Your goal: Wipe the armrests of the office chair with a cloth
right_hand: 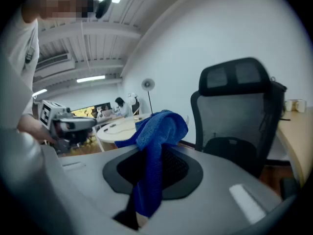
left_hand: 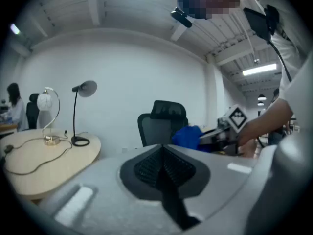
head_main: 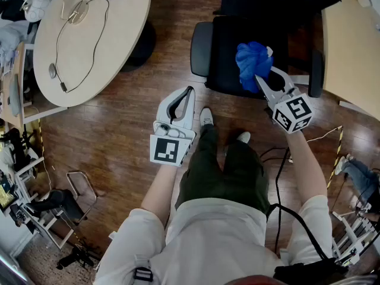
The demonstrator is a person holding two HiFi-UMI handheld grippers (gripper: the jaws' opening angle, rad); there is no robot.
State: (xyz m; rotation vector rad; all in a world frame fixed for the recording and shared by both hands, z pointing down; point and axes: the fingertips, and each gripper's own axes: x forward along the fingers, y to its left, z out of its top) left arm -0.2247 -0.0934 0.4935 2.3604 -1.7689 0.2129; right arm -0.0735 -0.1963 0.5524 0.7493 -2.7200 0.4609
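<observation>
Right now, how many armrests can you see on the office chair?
2. One armrest is at the seat's left edge in the head view. The other armrest is at its right edge, right of the blue cloth. Neither looks hidden.

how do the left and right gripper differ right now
The left gripper is shut on nothing, while the right gripper is shut on the blue cloth. The left gripper sits over the wooden floor, short of the office chair, and the right gripper reaches over it. Both are white, carry a marker cube and point toward the office chair.
</observation>
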